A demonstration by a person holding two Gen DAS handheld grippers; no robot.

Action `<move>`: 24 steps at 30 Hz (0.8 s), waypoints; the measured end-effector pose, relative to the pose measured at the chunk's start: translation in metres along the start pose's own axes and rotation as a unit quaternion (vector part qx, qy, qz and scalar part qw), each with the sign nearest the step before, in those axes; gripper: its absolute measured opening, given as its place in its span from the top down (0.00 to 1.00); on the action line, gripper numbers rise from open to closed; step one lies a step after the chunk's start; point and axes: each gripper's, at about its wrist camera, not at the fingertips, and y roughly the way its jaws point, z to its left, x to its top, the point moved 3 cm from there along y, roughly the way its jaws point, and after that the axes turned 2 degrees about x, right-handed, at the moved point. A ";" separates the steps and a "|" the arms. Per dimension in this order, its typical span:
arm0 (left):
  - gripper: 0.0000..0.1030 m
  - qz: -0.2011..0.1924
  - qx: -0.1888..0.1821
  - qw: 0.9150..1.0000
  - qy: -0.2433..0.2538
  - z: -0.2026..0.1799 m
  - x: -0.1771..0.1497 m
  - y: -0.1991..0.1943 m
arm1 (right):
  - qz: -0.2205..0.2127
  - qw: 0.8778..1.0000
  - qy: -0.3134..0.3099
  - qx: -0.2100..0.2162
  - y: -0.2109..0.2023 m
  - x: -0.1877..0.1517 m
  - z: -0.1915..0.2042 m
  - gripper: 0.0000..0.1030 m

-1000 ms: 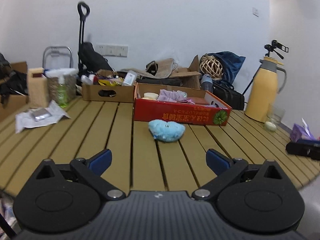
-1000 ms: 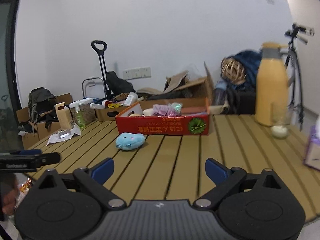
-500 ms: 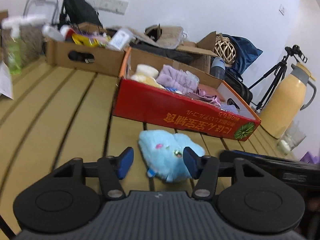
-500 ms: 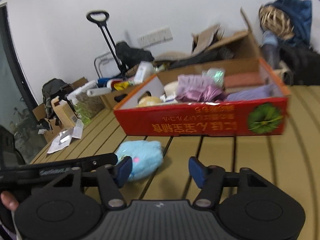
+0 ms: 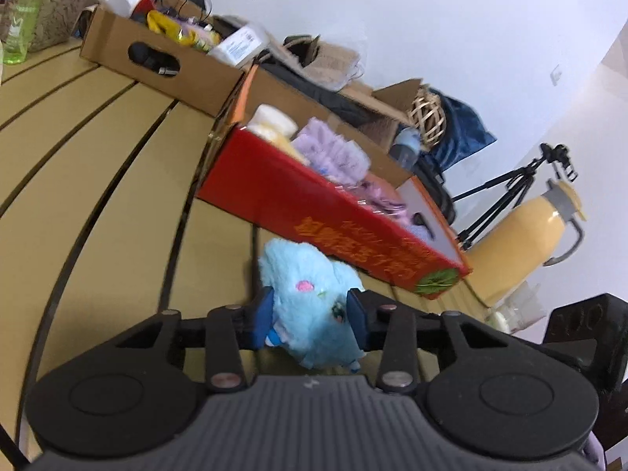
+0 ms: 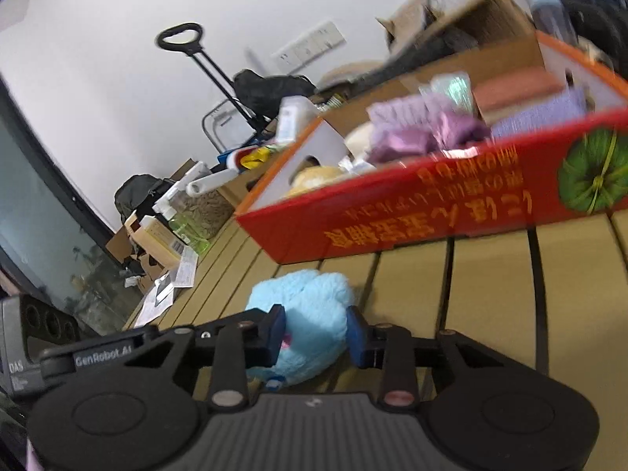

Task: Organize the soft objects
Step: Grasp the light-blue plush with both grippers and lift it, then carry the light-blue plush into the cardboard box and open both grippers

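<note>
Squeezing both sets of jaws on the blue plush toy point(image 5: 310, 298) between them, I should lift evenly toward the red box point(image 5: 333, 216) ahead.

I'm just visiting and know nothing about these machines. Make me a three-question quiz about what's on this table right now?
1. True or false: the blue plush toy already lies inside the red box.
2. The left gripper has its fingers: A) wide apart over bare table, B) closed in on either side of the plush, C) inside the red box.
3. Fill in: the slatted table also holds a brown cardboard ___ beyond the red one.

Key: 1 false, it lies on the table in front of the box; 2 B; 3 box.
</note>
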 end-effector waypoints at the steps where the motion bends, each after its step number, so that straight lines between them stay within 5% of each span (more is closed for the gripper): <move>1: 0.61 -0.005 -0.004 1.000 0.001 -0.006 -0.003 -0.010 | -0.009 1.000 -0.016 -0.007 -0.011 -0.002 0.010 0.69; 17: 0.61 -0.067 -0.064 0.992 0.082 -0.138 -0.072 -0.164 | -0.147 0.987 -0.053 -0.025 -0.226 -0.063 0.105 0.69; 24: 0.62 -0.082 -0.073 0.989 0.100 -0.163 -0.095 -0.196 | -0.168 0.984 -0.053 -0.015 -0.269 -0.085 0.118 0.70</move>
